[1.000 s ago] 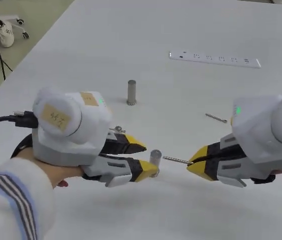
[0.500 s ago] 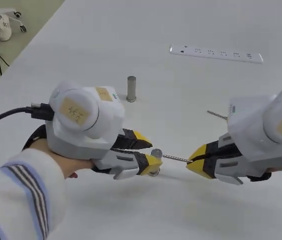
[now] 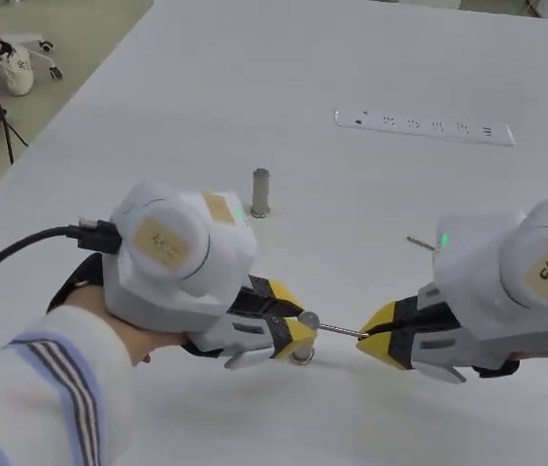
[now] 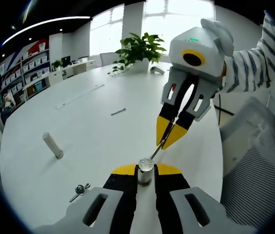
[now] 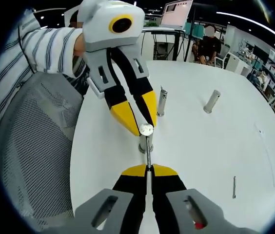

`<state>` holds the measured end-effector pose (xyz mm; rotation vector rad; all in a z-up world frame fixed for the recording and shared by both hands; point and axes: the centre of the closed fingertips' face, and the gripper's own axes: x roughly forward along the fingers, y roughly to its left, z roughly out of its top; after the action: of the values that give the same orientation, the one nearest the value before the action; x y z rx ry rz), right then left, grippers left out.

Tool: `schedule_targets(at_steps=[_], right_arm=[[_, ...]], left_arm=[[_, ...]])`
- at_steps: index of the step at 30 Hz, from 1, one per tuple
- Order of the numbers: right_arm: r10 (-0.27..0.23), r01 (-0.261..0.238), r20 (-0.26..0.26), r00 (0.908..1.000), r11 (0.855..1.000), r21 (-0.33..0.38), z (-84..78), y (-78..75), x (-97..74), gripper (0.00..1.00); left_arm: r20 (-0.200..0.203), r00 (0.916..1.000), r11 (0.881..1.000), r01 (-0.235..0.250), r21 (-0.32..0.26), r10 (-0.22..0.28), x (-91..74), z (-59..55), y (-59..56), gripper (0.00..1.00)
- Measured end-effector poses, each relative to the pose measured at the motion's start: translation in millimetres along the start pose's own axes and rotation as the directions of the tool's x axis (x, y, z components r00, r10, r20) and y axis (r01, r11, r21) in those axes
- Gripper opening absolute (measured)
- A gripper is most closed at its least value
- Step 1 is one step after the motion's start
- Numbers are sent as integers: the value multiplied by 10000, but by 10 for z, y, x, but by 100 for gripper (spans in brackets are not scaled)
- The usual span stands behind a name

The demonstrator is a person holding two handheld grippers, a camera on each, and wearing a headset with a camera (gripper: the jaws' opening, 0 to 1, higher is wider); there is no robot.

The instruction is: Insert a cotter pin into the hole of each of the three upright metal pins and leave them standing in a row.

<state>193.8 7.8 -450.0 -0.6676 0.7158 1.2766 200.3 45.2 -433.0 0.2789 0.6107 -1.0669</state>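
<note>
Between the yellow tips of the left tool (image 4: 147, 169) stands a short metal pin (image 5: 145, 141). It is upright on the white surface (image 3: 352, 58). The left tool is clenched on it, high up near its cap.

Straight ahead of the right tool (image 5: 150, 170) is that same pin. The right tool is clenched on a thin cotter pin (image 3: 340, 331). It grips the back end, so the long part sticks out in front. The tip of the cotter pin touches the metal pin just under the cap. I cannot tell if the tip is inside the hole yet.

The metal pin looks hard, smooth and a bit heavy for how small it is. It is round, so I think it could turn or slip in the tool. A firm squeeze on its sides should keep it steady, as long as the hole stays free. The cotter pin looks very light and skinny. I think it could bend if it gets pushed in crooked. Holding it at the back end and pushing it straight seems best.

Far ahead of the left tool, well apart from it, a second metal pin (image 3: 260, 191) stands alone. Close by the left side of the left tool stands a third metal pin (image 5: 162, 102). It seems to have something small at its top, but that is too tiny to be sure. Beyond the right tool, a spare cotter pin (image 3: 420, 243) lies flat. No box or tray holds these parts. They sit bare on the surface.
</note>
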Motion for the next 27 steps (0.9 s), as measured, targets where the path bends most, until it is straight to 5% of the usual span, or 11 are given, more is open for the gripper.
schedule_targets(at_steps=[27], right_arm=[[143, -148, -64, 9999, 9950, -987, 135, -25, 178, 0]], left_arm=[[-87, 9997, 9984, -227, -521, 222, 25, -13, 20, 9]])
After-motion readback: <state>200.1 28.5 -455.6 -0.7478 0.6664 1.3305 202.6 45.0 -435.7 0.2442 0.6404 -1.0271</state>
